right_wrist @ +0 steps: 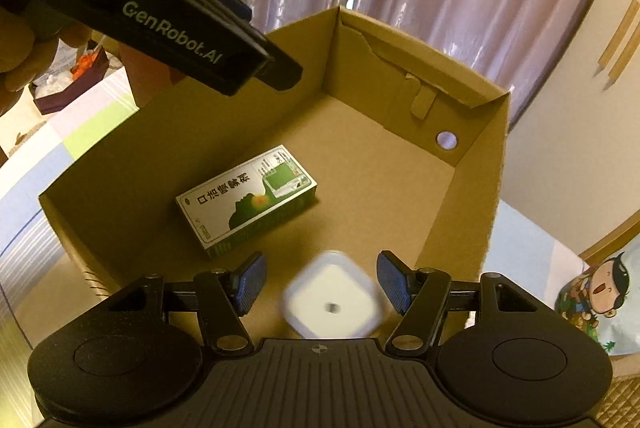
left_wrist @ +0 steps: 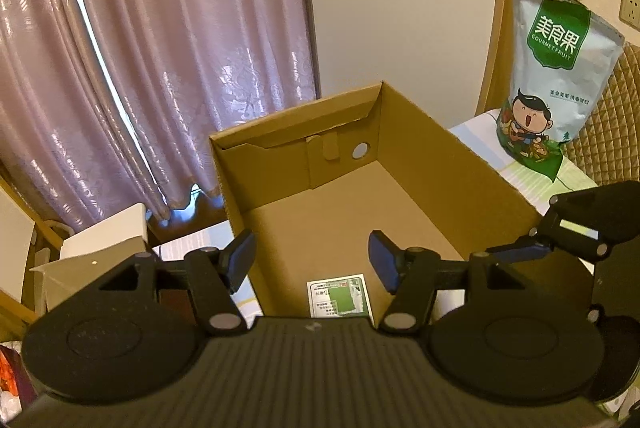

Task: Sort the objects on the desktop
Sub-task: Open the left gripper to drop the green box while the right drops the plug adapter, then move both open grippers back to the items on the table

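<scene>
An open cardboard box (left_wrist: pixel 420 164) stands on the table, and both grippers hover over it. On its floor lies a green-and-white medicine box (right_wrist: pixel 248 200), whose end also shows in the left wrist view as the medicine box (left_wrist: pixel 338 297). My left gripper (left_wrist: pixel 312 260) is open with nothing between its blue pads; it appears as the left gripper (right_wrist: pixel 276 68) over the box's left wall. My right gripper (right_wrist: pixel 320 284) is open. A small white square object (right_wrist: pixel 331 302), blurred, sits in the gap between its fingers, touching neither. The right gripper (left_wrist: pixel 516 251) shows at the box's right wall.
A snack bag (left_wrist: pixel 556 76) with a cartoon figure stands right of the box on the striped tablecloth (right_wrist: pixel 60 148). A white box (left_wrist: pixel 104 232) sits to the left. A dark tray (right_wrist: pixel 72 76) with orange items lies far left. Curtains hang behind.
</scene>
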